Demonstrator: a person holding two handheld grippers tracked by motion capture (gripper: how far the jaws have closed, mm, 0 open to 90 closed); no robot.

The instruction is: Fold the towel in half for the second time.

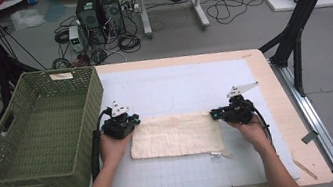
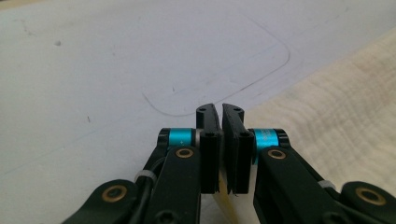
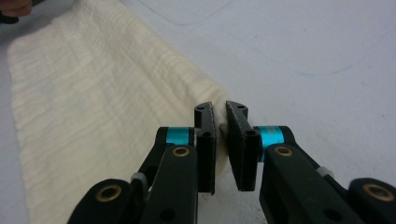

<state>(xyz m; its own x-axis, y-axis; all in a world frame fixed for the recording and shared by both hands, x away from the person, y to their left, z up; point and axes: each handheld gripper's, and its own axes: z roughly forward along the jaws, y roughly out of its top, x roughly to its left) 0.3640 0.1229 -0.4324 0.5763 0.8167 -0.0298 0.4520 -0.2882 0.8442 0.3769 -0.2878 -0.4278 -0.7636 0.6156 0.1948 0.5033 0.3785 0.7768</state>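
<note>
Each tool pinches a far corner of the folded cream towel: left tool, right tool. Raising both together, evenly, should keep the fold flat.

Even, soft indoor light from overhead; nothing is dim. The white mat is bright but not glaring. Faint shadows sit under the hands, toward six o'clock. The high view is slightly soft and grainy. In both gripper views the black jaws at six o'clock are sharp, while the surface toward twelve o'clock blurs.
</note>
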